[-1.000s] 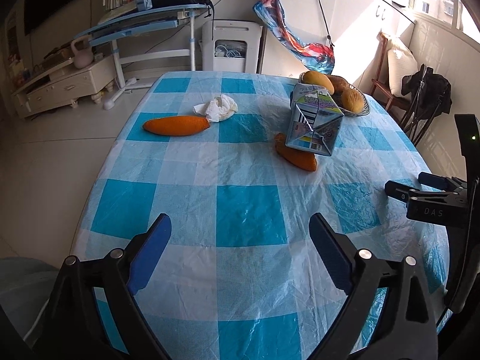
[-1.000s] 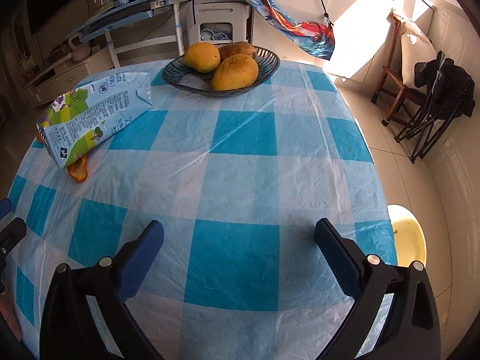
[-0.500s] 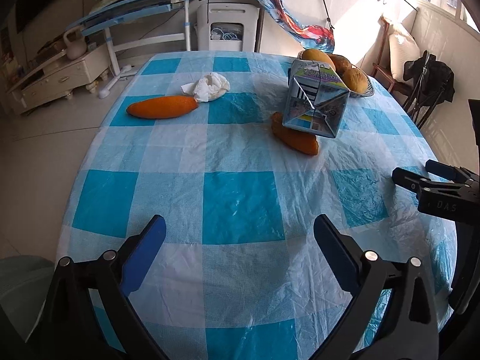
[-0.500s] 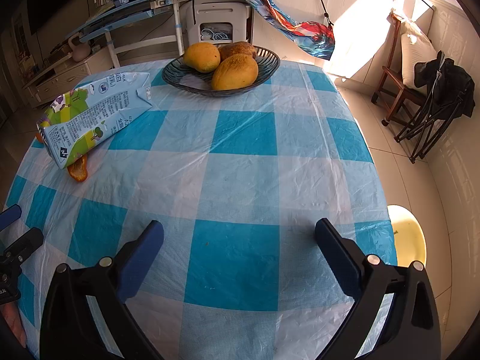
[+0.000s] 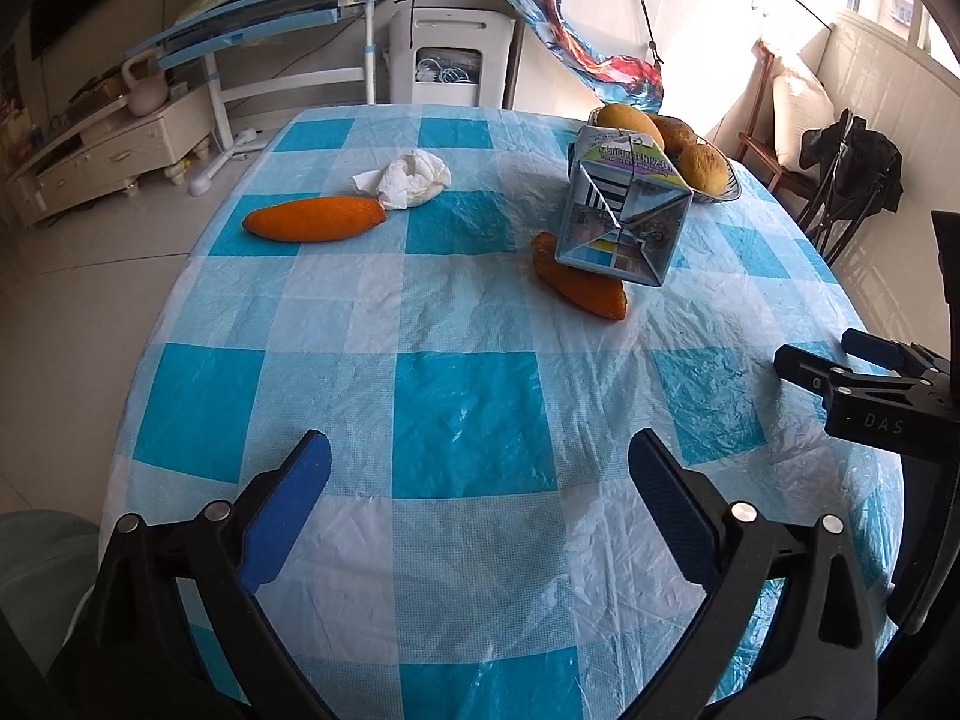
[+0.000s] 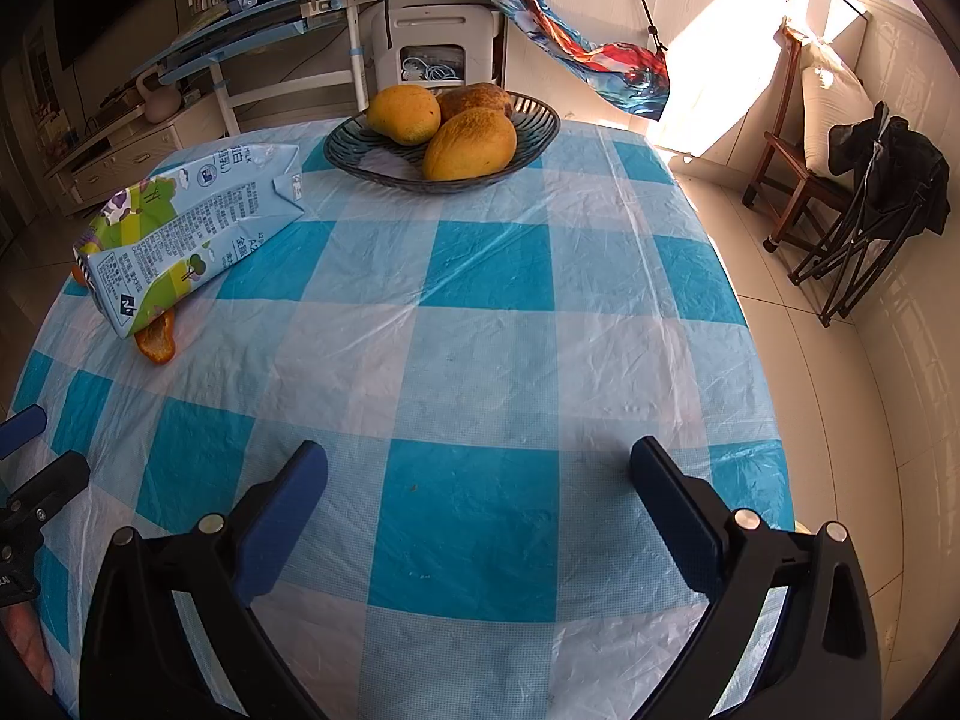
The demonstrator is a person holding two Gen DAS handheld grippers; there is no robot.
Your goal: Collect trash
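Observation:
On the blue-and-white checked tablecloth (image 5: 468, 408) lie a crumpled white tissue (image 5: 408, 180) and an orange peel (image 5: 315, 219) at the far left. A milk carton (image 5: 624, 222) lies on its side across a second orange peel (image 5: 585, 291). In the right wrist view the milk carton (image 6: 192, 234) and peel (image 6: 156, 339) are at the far left. My left gripper (image 5: 480, 450) is open over the near part of the cloth, well short of all of them. My right gripper (image 6: 480, 456) is open and holds nothing, and in the left wrist view my right gripper (image 5: 840, 354) shows at the right.
A dark bowl (image 6: 540, 138) of mangoes stands at the table's far side, just behind the carton. Beyond the table's right edge are a wooden chair and a folding chair (image 6: 870, 222). A grey-green rounded object (image 5: 36, 546) sits below the table's near left edge.
The left gripper's jaws have spread a little wider and its view has shifted slightly over the table. The right gripper has kept still. Nothing on the table has moved.

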